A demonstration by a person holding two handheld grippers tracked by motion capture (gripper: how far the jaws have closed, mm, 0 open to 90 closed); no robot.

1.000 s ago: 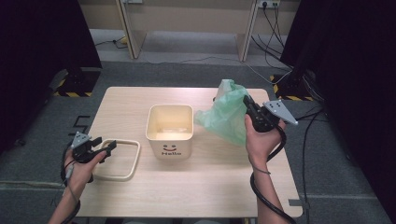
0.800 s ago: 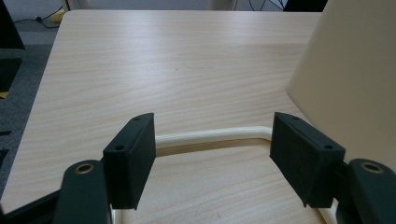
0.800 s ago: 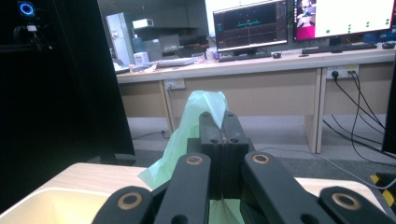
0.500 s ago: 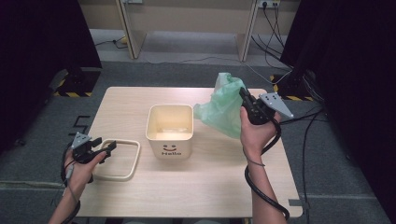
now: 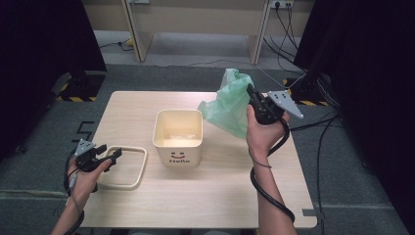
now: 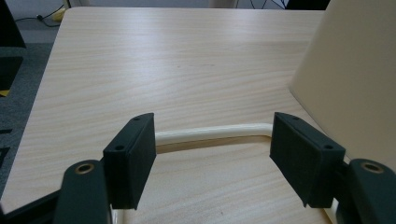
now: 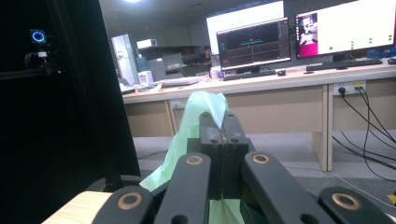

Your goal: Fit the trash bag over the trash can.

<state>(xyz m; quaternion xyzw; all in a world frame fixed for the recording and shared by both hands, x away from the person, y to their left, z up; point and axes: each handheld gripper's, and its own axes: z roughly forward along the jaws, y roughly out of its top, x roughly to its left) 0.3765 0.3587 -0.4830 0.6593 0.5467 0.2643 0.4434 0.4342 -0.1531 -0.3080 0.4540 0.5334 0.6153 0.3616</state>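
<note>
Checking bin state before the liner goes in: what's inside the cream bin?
In the high view the cream bin shows a pale inner floor with a faint whitish patch; what that patch is I can't tell. The near wall hides the front of the floor. The green bag hangs beside it, not inside.

frame [image 6: 210, 135] partly behind claw pads [image 6: 133, 158]

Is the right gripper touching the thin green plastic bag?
Touching: in the right gripper view, the right gripper has its jaws shut on the thin green plastic bag.
</note>
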